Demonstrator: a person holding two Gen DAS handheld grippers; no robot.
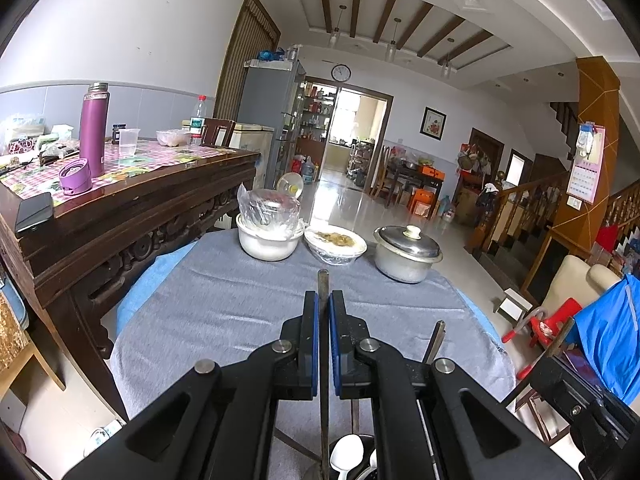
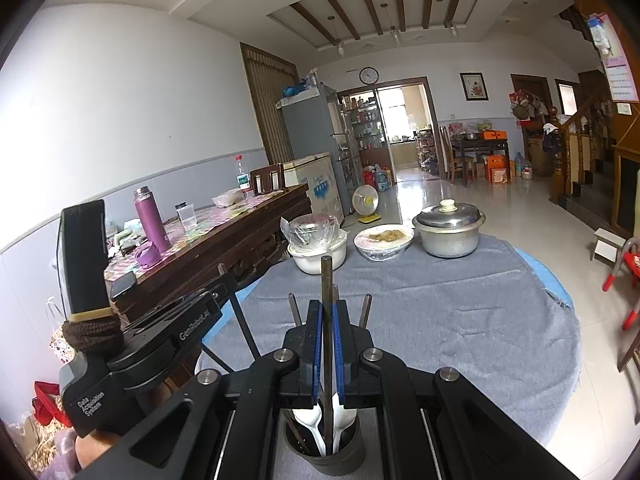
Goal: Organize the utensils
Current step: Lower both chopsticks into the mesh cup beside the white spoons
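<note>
**Both grippers clamped on chopsticks above the utensil cup**

The left gripper is closed on 1 dark chopstick, which runs upright between its blue pads, its top end showing just past the fingertips and its lower end reaching down toward the cup at the near edge of the table. The right gripper is likewise closed on a dark chopstick, held upright between the pads; its tip rises above the fingertips and its lower part goes down into the dark utensil cup directly below the gripper.

The cup stands at the near edge of the table, on the grey cloth. Inside it are white plastic spoons and further chopsticks, whose tops show just beside the right gripper's fingers.

Along the far edge of the table stand 3 dishes in a row: a white bowl with a plastic-wrapped container on it, a covered plate of food, and a metal pot with its lid on. All 3 are well apart from the grippers.
</note>
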